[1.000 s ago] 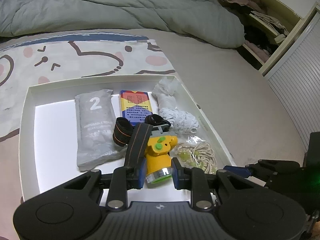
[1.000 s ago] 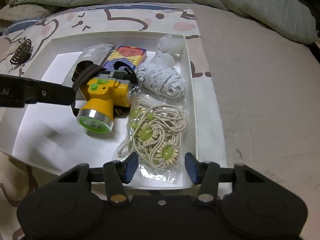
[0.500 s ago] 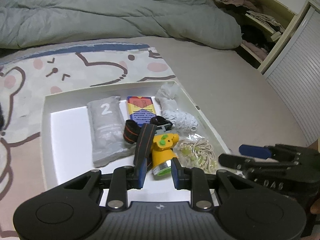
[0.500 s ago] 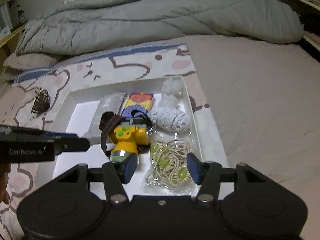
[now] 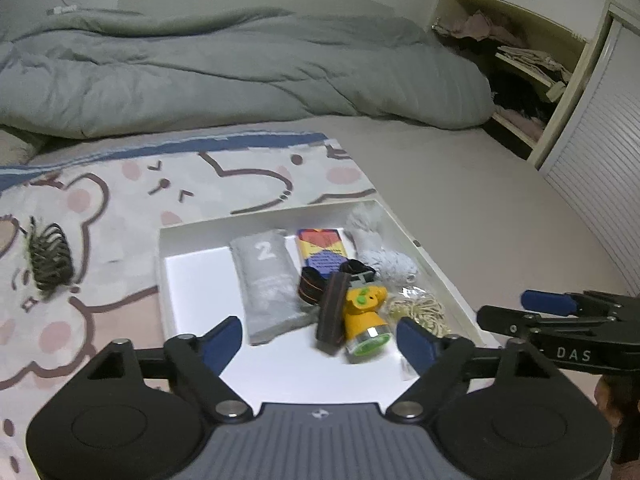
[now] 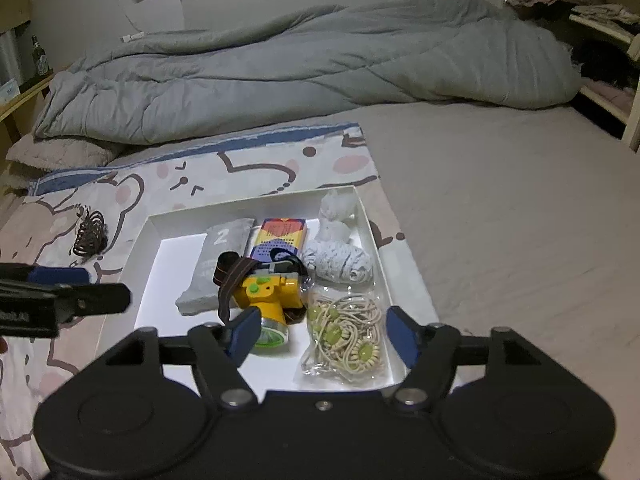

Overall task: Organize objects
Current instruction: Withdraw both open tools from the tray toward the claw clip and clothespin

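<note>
A white tray (image 5: pixel 162 276) (image 6: pixel 138 248) lies on the bed. In it are a yellow headlamp (image 5: pixel 362 316) (image 6: pixel 266 294) with a dark strap, a grey pouch marked 2 (image 5: pixel 266 280) (image 6: pixel 214 264), a colourful box (image 5: pixel 322 248) (image 6: pixel 282 238), a white cloth bundle (image 5: pixel 384 256) (image 6: pixel 338 258) and a clear bag of beige hair ties (image 5: pixel 420 310) (image 6: pixel 346 336). My left gripper (image 5: pixel 320 338) is open and empty above the tray's near edge. My right gripper (image 6: pixel 318 332) is open and empty, near the headlamp and the bag. A dark claw hair clip (image 5: pixel 50 256) (image 6: pixel 90 234) lies on the blanket left of the tray.
A grey duvet (image 5: pixel 240 68) is piled across the back of the bed. A cartoon bear blanket (image 5: pixel 120 200) lies under the tray. Open shelves with clothes (image 5: pixel 520 60) and a slatted door (image 5: pixel 600 184) stand at the right.
Both grippers have pulled back and up from the tray. My left gripper has opened wide and let go of the headlamp, which now lies in the tray.
</note>
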The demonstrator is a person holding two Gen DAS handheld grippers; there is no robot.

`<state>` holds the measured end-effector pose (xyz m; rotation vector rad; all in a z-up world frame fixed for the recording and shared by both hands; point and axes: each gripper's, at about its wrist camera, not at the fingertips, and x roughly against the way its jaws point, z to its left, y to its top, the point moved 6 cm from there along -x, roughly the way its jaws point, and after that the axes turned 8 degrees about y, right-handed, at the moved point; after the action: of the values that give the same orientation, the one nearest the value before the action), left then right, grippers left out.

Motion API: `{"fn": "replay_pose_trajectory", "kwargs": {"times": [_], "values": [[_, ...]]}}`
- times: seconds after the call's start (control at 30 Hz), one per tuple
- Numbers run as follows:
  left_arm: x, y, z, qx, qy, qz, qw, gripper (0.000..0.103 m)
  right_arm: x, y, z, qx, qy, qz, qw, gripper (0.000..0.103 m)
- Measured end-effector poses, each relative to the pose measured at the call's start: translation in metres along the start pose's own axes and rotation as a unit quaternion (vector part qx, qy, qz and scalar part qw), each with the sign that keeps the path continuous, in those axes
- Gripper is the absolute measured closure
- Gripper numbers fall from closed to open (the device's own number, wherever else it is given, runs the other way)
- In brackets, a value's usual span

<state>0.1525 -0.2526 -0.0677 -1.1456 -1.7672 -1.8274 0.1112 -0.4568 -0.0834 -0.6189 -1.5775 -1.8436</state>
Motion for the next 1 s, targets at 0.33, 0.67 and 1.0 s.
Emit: {"fn": "replay_pose_trajectory", "kwargs": {"times": [0.33, 0.67, 1.0], "values": [[0.006, -0.007, 0.024, 0.001, 0.013, -0.001, 0.9999, 0.006, 0.01, -0.002, 0.014, 0.008, -0.007, -0.012, 1.0, 0.01], [0.004, -0.012, 0.036, 0.0, 0.012, -0.009, 0.9999, 0.003, 0.001, -0.011, 0.011, 0.007, -0.03, -0.009, 0.999, 0.0], [0.008, -0.011, 0.067, 0.018, 0.028, -0.015, 0.9993, 0.002, -0.011, -0.004, 0.024, 0.014, -0.034, -0.004, 0.999, 0.0]]}}
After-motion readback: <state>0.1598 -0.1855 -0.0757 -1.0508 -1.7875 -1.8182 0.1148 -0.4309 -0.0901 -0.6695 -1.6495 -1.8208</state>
